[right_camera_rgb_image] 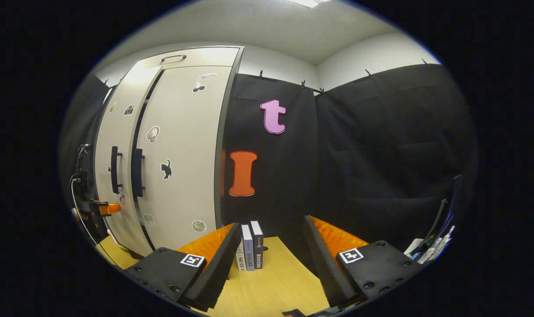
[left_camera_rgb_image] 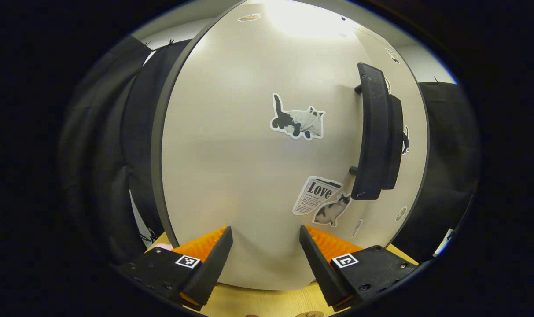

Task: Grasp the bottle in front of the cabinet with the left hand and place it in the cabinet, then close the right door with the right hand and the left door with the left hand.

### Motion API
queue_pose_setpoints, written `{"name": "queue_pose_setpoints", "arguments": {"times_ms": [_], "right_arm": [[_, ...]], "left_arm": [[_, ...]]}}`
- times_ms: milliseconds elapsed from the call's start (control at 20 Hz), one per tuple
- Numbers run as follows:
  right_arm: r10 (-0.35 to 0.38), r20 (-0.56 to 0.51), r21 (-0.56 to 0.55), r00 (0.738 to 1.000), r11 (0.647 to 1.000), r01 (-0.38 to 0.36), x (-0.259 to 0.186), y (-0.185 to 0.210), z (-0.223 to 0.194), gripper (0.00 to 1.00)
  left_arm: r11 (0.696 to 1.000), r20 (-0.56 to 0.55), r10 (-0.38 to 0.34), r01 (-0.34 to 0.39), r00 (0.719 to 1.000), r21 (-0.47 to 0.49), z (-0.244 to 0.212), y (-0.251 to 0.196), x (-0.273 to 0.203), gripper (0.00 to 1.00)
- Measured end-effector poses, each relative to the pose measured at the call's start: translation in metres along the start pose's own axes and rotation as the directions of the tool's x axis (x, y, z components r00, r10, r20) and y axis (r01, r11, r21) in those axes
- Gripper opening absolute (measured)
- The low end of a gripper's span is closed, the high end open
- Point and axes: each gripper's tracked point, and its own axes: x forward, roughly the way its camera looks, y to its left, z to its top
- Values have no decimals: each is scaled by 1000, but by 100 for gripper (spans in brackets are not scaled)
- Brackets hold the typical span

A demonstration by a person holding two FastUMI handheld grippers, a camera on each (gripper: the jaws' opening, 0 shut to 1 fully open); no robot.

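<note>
Light wood tabletop [right_camera_rgb_image: 275,281], black cloth booth walls, white ceiling above. Cabinet [right_camera_rgb_image: 183,145] stands at the table's left in my right gripper view; both doors look flush or near it, with a dark seam between them. A few slim books [right_camera_rgb_image: 250,246] stand upright on the table just right of the cabinet.

My left gripper [left_camera_rgb_image: 266,240] is aimed square at the left door [left_camera_rgb_image: 258,145], close up, black handle [left_camera_rgb_image: 374,132] off to its right, cat stickers on the panel. Fingers parted wide, nothing between them; can't tell if the tips touch the door. It also shows far left in the right gripper view, low against that door.

Right gripper [right_camera_rgb_image: 271,246] is well back from the cabinet, pointing at the cloth wall, spread wide, holding nothing.

Bottle: can't see it from here.
</note>
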Motion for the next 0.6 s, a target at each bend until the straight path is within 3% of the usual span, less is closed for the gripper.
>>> {"name": "queue_pose_setpoints", "arguments": {"times_ms": [600], "right_arm": [[45, -24, 16, 999, 999, -44, 29, -18, -7, 94]], "left_arm": [[997, -31, 69, -68, 997, 23, -2, -22, 18, 94]]}}
